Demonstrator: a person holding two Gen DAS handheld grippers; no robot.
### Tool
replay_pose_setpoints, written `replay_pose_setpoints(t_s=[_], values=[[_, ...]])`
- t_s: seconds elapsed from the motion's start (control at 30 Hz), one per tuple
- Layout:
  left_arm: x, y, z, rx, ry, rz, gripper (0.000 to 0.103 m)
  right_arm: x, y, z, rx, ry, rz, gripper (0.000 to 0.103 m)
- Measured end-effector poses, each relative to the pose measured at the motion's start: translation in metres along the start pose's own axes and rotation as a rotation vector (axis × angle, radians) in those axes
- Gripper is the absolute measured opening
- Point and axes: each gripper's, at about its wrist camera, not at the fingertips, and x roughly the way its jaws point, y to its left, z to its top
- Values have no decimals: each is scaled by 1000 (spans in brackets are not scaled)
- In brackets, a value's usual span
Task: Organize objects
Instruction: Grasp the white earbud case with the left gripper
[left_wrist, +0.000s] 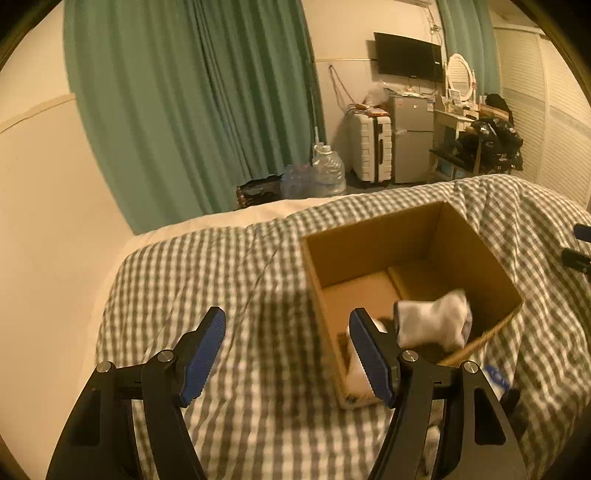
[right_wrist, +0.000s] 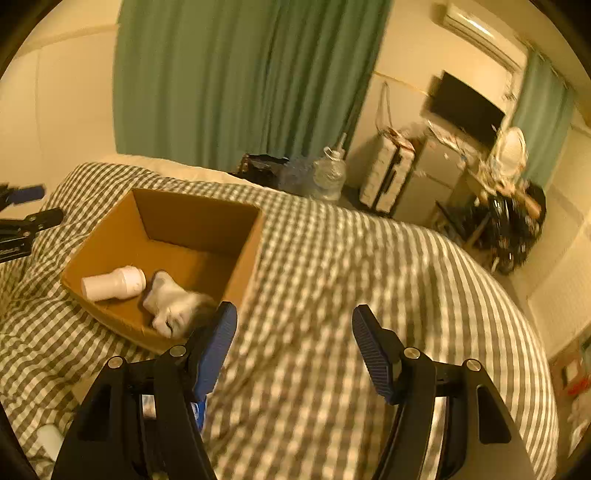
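An open cardboard box (left_wrist: 373, 236) (right_wrist: 199, 218) stands on a checked bed cover. Inside it lie a white bottle (right_wrist: 112, 283), partly hidden behind a finger in the left wrist view (left_wrist: 360, 373), and a white and grey sock (left_wrist: 434, 323) (right_wrist: 173, 304). My left gripper (left_wrist: 288, 354) is open and empty, above the cover just left of the box. My right gripper (right_wrist: 293, 347) is open and empty, above the cover just right of the box. The right gripper's tips show at the left view's right edge (left_wrist: 578, 245); the left gripper's tips show at the right view's left edge (right_wrist: 26, 206).
The checked cover (left_wrist: 221, 280) (right_wrist: 351, 280) spreads over the bed. A blue and white item (left_wrist: 496, 376) (right_wrist: 197, 410) lies by the box's near side. Beyond the bed are green curtains (left_wrist: 192, 99), water jugs (left_wrist: 325, 173), a suitcase (left_wrist: 371, 147) and a small fridge (left_wrist: 412, 138).
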Motion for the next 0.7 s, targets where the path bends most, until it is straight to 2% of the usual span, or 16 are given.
replay_pose_setpoints(t_s=[0.17,0.43,0.53,0.7], values=[[-16,3,-33,-10,26,6,72,-17,0,-27,22,8,18,65],[-51,-28,-78,-46,44,-40,72,-31,46,-64,9,25,121,66],[-64,-42,-88,-40,40,-39,84,-31,64,-77,-4,47,145,67],[-83,-62,-109,-39,30,-52,84,-35,89,-100,-31,66,178,72]])
